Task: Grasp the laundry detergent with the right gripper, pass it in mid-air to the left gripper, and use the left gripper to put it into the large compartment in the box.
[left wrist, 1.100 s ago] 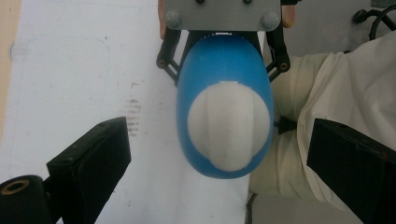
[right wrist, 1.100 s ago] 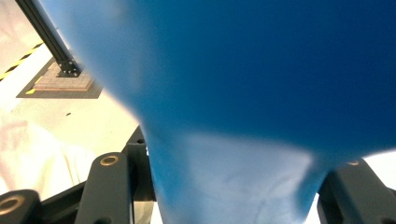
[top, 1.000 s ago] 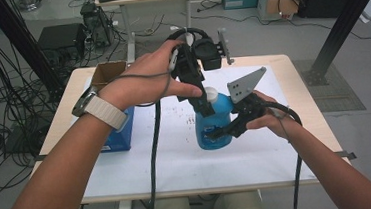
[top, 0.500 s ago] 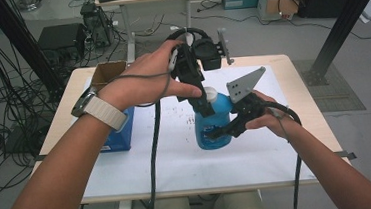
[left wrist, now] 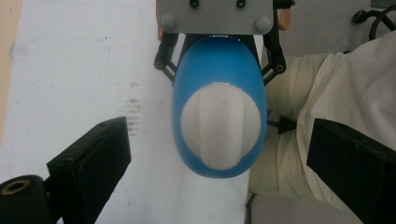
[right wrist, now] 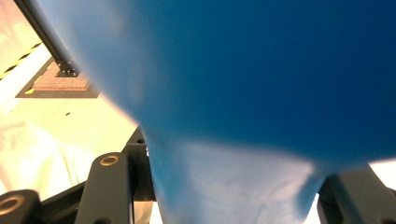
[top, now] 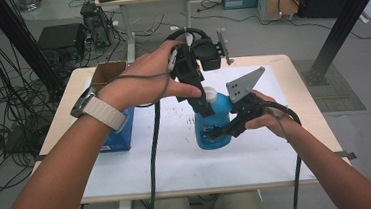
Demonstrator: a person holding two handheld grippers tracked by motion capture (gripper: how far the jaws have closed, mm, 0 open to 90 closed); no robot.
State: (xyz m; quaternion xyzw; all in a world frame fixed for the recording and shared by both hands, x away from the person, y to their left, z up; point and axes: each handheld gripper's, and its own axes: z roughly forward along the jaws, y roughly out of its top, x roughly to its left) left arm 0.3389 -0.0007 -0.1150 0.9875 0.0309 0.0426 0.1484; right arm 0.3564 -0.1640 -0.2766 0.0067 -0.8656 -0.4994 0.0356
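A blue bottle with a white cap stands upright on the white sheet near the middle of the table. My right gripper comes in from the right and is shut on the bottle's body; in the right gripper view the blue bottle sits tight between the jaws of the right gripper. My left gripper points down right beside the cap. From above, the white cap lies between the wide-apart jaws of the left gripper, which touch nothing.
A blue box lies on the table's left side, with an open cardboard box behind it. A black device sits at the far edge. The person's trousers show past the near table edge.
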